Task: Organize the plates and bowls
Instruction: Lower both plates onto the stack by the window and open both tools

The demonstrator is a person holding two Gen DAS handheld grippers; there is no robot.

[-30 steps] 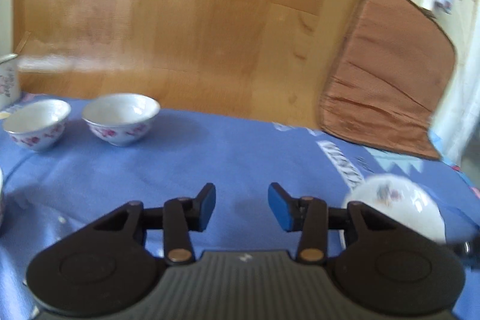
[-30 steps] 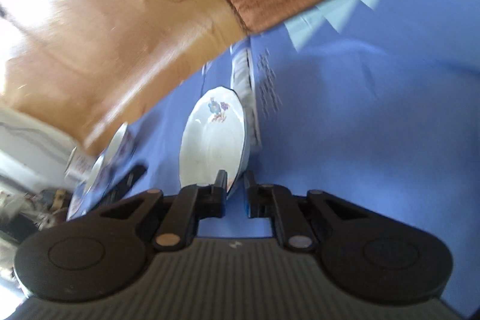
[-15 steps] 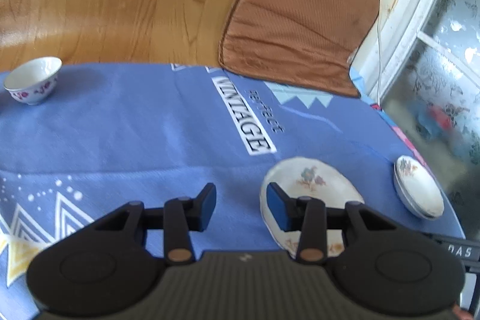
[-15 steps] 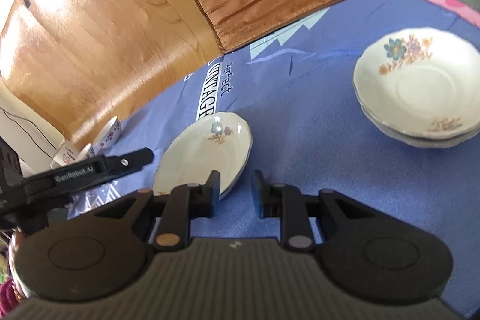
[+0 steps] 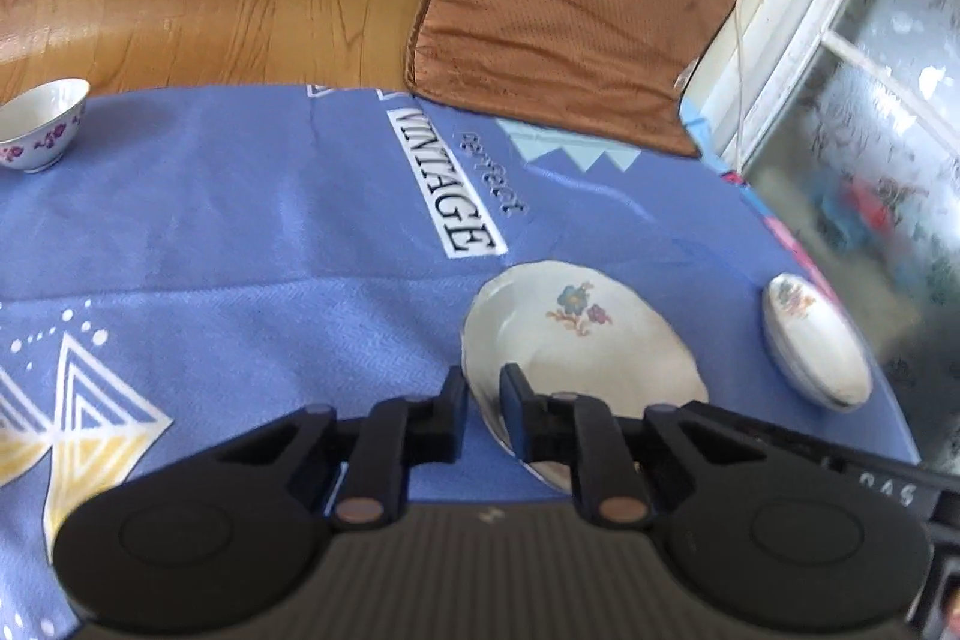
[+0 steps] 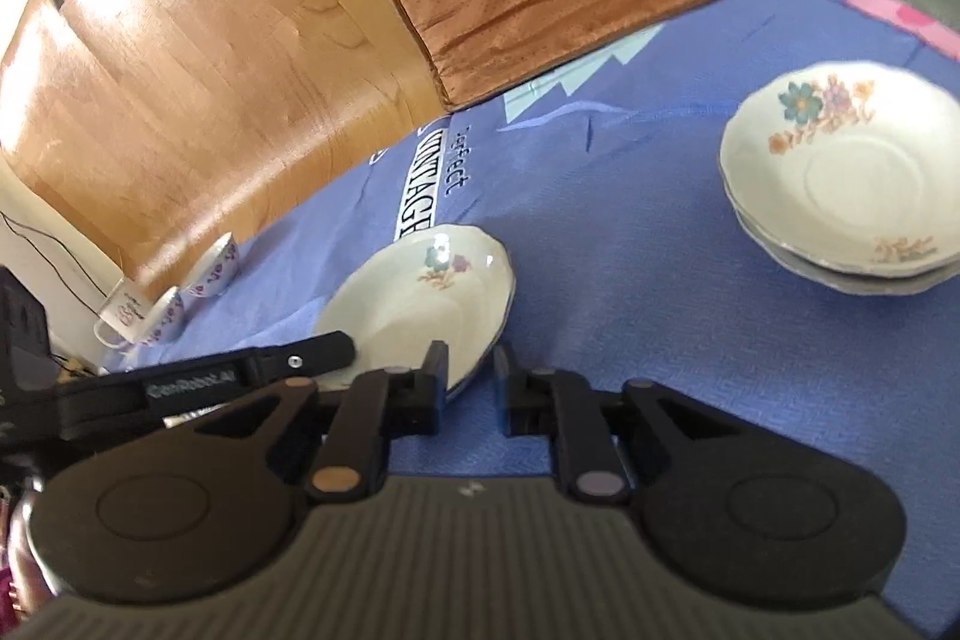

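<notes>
Jaws of the left gripper [image 5: 485,403] are pressed together on the near rim of a floral plate [image 5: 576,334], the gripper tilting down toward the blue tablecloth [image 5: 240,232] that covers the worktop. From the right wrist view, a long black finger of that left gripper reaches in from the left over the same plate [image 6: 420,304], and white lettering on it looks like "GenRobot.AI", partly blurred. Jaws of the right gripper [image 6: 471,370] are closing: the plate's rim lies between them, against the left pad, with a gap to the right pad, so no clamp shows. This gripper angles down more gently.

Beyond the jaws, the cloth carries a white label reading "VINTAGE" [image 5: 447,184] with "Perfect" beside it. To the right of the right jaws sits a stack of floral saucers [image 6: 852,184]. Far to the left stand small bowls [image 6: 210,268] with purple flowers. Farther still lies a brown cushion [image 5: 576,4].
</notes>
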